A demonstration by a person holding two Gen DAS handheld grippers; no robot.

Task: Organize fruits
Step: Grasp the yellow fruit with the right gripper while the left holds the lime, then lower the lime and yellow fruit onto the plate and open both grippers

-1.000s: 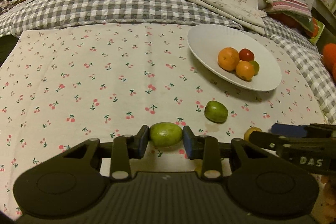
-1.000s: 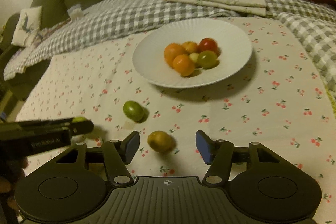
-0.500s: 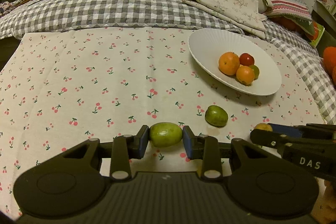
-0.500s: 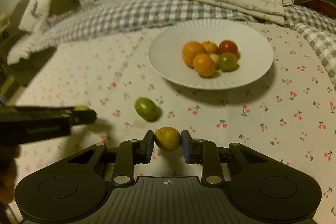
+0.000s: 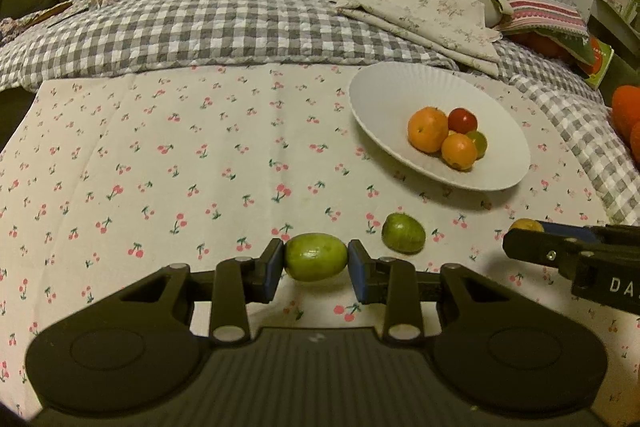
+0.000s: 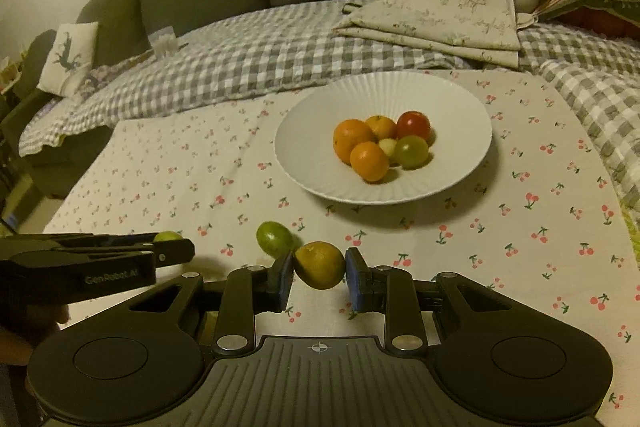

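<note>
- We saw the left gripper (image 5: pixel 316 263) closed on a green fruit (image 5: pixel 316 262), which sat squarely between the two blue-padded fingers (image 5: pixel 273 269), one pad pressed against each end.
- The held green fruit hung just above the cherry-print cloth (image 5: pixel 160 167), with its shadow on the cloth right beneath it.
- We saw the right gripper (image 6: pixel 319 269) closed on a yellow fruit (image 6: pixel 320 265), pinched at its sides between the fingers (image 6: pixel 285 277) and clear of the cloth.
- A second green fruit (image 6: pixel 274 238) lay loose on the cloth, just beyond and to the left of the right gripper's fingers; in the left wrist view it lay to the right of the left gripper's fingers, apart from them.
- The white plate (image 6: pixel 320 131) stood further back on the cloth, well apart from both grippers, holding oranges (image 6: pixel 352 139), a red tomato (image 6: pixel 414 125) and a green tomato (image 6: pixel 411 151) bunched together.
- Behind the plate we saw a checked blanket (image 5: pixel 220 19) and folded linen (image 6: pixel 440 19).
</note>
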